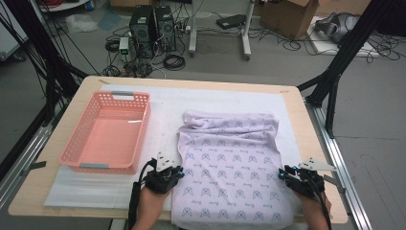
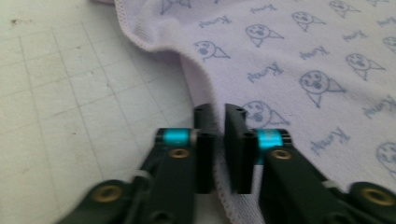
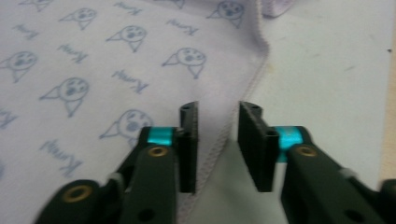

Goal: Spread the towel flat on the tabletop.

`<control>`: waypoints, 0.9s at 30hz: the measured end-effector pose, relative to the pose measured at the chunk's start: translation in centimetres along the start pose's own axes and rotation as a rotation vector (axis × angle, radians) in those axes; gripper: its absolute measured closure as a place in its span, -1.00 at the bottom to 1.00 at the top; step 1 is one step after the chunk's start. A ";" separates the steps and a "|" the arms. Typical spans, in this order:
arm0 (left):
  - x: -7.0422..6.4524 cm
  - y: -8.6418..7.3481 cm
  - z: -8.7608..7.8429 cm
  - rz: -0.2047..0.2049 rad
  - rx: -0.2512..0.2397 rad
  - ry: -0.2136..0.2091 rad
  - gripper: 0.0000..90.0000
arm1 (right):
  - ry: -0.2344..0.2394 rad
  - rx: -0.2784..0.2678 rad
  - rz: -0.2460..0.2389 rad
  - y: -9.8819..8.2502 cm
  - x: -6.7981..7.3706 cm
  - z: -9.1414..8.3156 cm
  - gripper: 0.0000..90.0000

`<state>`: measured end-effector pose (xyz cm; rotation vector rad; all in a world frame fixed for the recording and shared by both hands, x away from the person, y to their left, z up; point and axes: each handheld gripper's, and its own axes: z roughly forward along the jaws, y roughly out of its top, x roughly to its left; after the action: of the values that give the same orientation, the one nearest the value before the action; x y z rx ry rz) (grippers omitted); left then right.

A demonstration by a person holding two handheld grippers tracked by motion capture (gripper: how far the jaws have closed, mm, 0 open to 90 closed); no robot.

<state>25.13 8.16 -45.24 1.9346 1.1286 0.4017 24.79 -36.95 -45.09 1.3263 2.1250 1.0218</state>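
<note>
Both grippers sit at the lilac printed cloth's [image 1: 230, 163] near side edges on the table [image 1: 306, 124], left gripper [image 2: 217, 116] clamped on its hem, right gripper [image 3: 217, 116] standing apart astride the hem and liable to miss it.

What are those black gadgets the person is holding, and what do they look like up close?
Each is a hand-held gripper: left, right. Both are black, with two flat ribbed jaws, turquoise bands and brass-coloured screws behind them, a grey three-cornered plate on top and a black cable trailing back.
</note>
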 end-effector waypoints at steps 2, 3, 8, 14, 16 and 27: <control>0.3 -0.2 -0.4 -0.020 0.003 -0.015 0.93 | 0.035 0.002 -0.013 -0.1 0.3 -0.1 0.88; 0.6 -0.3 -0.6 -0.032 0.004 -0.018 0.94 | 0.038 0.009 -0.021 0.0 0.5 -0.2 0.91; 1.6 -1.2 -2.1 -0.047 0.002 -0.014 0.95 | 0.065 0.016 -0.027 -0.2 1.1 -0.4 0.93; 2.0 -2.1 -3.2 -0.043 -0.005 -0.019 0.95 | 0.093 0.009 -0.058 -0.6 2.5 -0.8 0.93; 2.0 -2.3 -3.3 -0.047 -0.010 -0.026 0.95 | 0.092 0.000 -0.053 -0.8 2.6 -0.9 0.93; 1.8 -3.4 -5.4 -0.043 -0.039 -0.088 0.95 | 0.096 -0.038 -0.052 -2.0 2.6 -3.7 0.96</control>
<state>20.79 13.19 -44.96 1.8729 1.0951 0.3101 19.93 -36.52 -44.25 1.2205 2.1869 1.1199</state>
